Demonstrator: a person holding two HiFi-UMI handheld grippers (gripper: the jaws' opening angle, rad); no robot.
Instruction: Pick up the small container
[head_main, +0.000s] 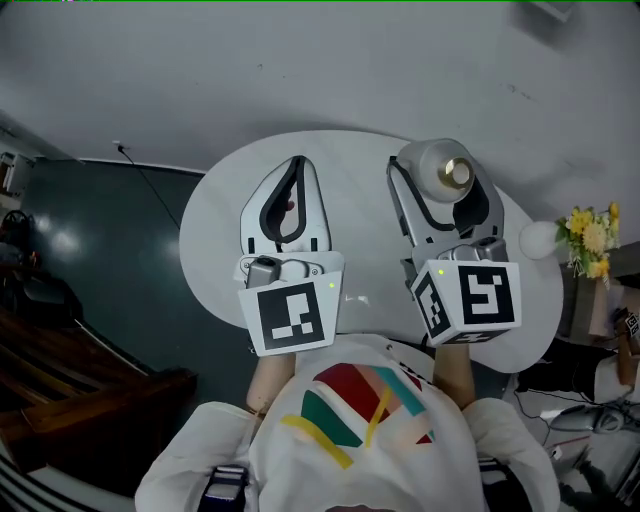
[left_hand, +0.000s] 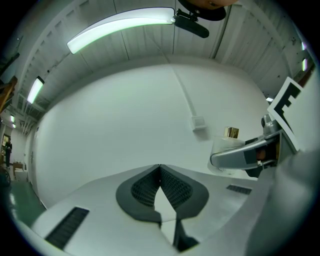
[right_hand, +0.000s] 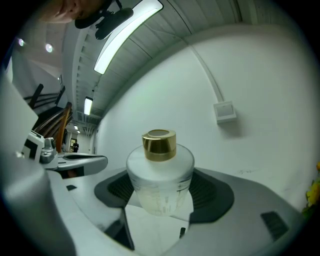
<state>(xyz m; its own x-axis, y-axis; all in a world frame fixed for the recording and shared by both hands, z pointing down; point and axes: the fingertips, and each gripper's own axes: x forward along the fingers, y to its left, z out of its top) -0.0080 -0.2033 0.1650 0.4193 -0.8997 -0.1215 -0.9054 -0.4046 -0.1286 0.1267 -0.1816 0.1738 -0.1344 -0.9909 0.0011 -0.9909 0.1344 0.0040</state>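
The small container (right_hand: 160, 172) is a white frosted jar with a gold cap (right_hand: 159, 144). My right gripper (right_hand: 161, 200) is shut on it, its dark pads (right_hand: 212, 194) pressing both sides of the jar. In the head view the small container (head_main: 445, 172) is held up above the round white table (head_main: 220, 215), at the tip of the right gripper (head_main: 447, 195). My left gripper (head_main: 293, 205) hangs beside it at the left, shut with nothing between its jaws. From the left gripper view the left gripper (left_hand: 160, 172) has its tips touching, and the small container (left_hand: 229, 142) shows at the right.
Yellow flowers (head_main: 590, 235) and a white ball-shaped thing (head_main: 538, 240) stand at the table's right edge. A white cable with a small box (left_hand: 198, 121) runs down the wall. Dark floor (head_main: 90, 240) lies left of the table. The person's patterned shirt (head_main: 360, 410) fills the bottom.
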